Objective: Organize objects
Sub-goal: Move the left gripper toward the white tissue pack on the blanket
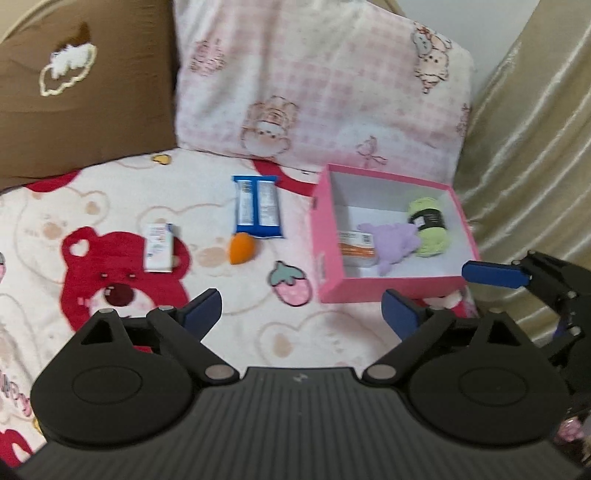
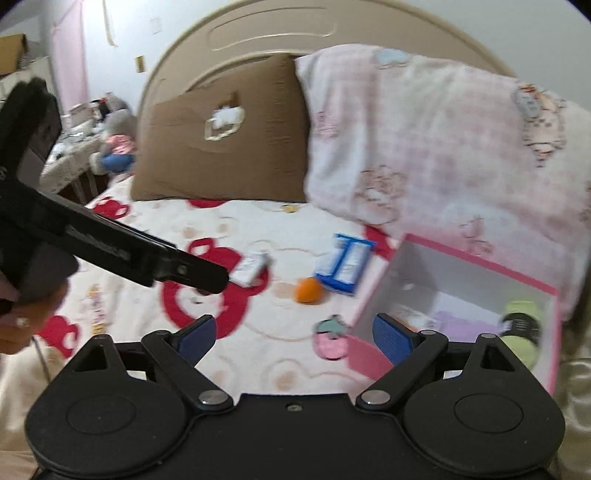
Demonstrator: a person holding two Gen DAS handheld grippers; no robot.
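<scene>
A pink box (image 1: 334,227) stands open on the bed at the right; it also shows in the right wrist view (image 2: 369,356). Inside lie green yarn (image 1: 430,225), a purple plush (image 1: 393,242) and an orange-labelled pack (image 1: 356,247). On the blanket to its left lie a blue snack packet (image 1: 258,206), an orange sponge (image 1: 240,249) and a small white carton (image 1: 159,247). My left gripper (image 1: 302,314) is open and empty above the blanket, in front of the box. My right gripper (image 2: 293,338) is open and empty near the box's front left corner.
A brown pillow (image 1: 81,88) and a pink checked pillow (image 1: 321,81) lean on the headboard (image 2: 258,33). A beige curtain (image 1: 535,147) hangs at the right. A bedside table with toys (image 2: 92,144) stands left of the bed. The left gripper's body (image 2: 110,251) crosses the right view.
</scene>
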